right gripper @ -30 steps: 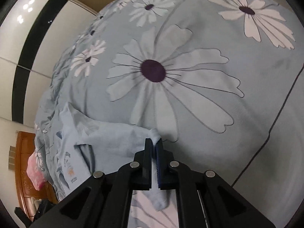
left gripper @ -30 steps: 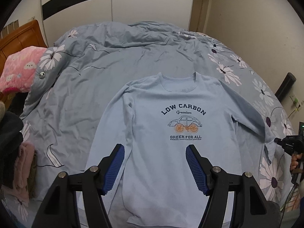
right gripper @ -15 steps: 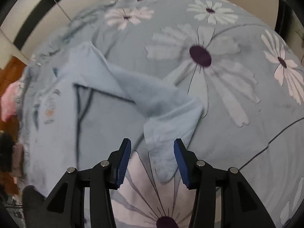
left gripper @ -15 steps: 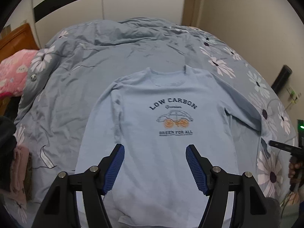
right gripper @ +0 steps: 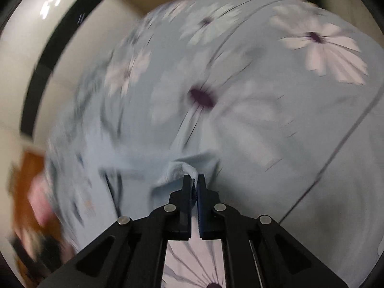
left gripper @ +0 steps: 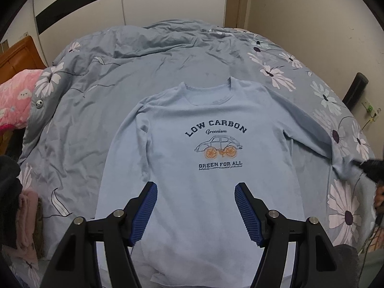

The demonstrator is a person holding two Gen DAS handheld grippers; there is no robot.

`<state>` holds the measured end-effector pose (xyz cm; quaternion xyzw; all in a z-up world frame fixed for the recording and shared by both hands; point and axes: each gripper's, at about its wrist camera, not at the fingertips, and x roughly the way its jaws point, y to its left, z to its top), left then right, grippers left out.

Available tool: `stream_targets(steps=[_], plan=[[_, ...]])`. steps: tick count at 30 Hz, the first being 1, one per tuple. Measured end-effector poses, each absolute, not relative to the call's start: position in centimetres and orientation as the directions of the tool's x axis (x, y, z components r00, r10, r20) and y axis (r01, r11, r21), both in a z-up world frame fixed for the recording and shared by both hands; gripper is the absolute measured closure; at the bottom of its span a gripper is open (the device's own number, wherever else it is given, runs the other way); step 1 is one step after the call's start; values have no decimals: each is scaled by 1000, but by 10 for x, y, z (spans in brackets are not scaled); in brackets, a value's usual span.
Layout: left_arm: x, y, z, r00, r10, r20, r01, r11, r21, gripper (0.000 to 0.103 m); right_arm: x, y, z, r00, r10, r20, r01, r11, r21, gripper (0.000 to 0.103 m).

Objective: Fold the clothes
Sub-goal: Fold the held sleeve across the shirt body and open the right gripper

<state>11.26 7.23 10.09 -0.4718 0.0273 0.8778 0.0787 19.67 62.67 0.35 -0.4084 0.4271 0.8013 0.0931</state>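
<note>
A light blue long-sleeved shirt (left gripper: 211, 168) printed "LOW CARBON" lies flat, front up, on the flowered bedspread (left gripper: 108, 100). My left gripper (left gripper: 195, 211) hovers open over the shirt's lower front, with nothing between its blue pads. The shirt's right sleeve (left gripper: 312, 134) stretches out to the right edge, where my right gripper (left gripper: 367, 168) shows as a dark blur. In the right wrist view, which is motion-blurred, my right gripper (right gripper: 194, 180) is shut on the sleeve cuff (right gripper: 177, 170), a fold of pale cloth bunched at the fingertips just above the bedspread (right gripper: 288, 120).
A pink quilt (left gripper: 14, 103) and a wooden headboard (left gripper: 19, 55) sit at the left. Dark and pink clothes (left gripper: 14, 204) are heaped at the lower left. A black object (left gripper: 355, 88) leans by the wall at the right. Rumpled bedding (left gripper: 180, 38) lies beyond the shirt.
The right gripper let go of the sleeve cuff, stood open over it, then shut on it again and is moving fast. The left gripper stayed open above the shirt.
</note>
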Motion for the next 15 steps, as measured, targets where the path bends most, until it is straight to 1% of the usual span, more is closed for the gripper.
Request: stream_targets(steps=[2, 5, 7, 11, 14, 15], plan=[[112, 69, 98, -537, 107, -837, -155, -988, -26, 32, 207, 657, 2, -677, -164, -718, -557, -524, 645, 100], [111, 65, 94, -529, 92, -844, -141, -990, -20, 32, 214, 685, -7, -667, -119, -735, -633, -429, 644, 99], [109, 63, 93, -526, 83, -846, -133, -991, -15, 32, 219, 695, -15, -654, -102, -750, -668, -387, 635, 97], [106, 62, 91, -523, 73, -849, -120, -993, -12, 32, 227, 696, -11, -651, -86, -754, -658, -432, 617, 97], [104, 64, 88, -519, 72, -852, -113, -994, -15, 32, 227, 688, -4, -672, -100, -734, -613, -481, 627, 96], [104, 65, 88, -518, 77, -852, -115, -993, -20, 32, 229, 686, -1, -691, -100, -716, -591, -491, 640, 92]])
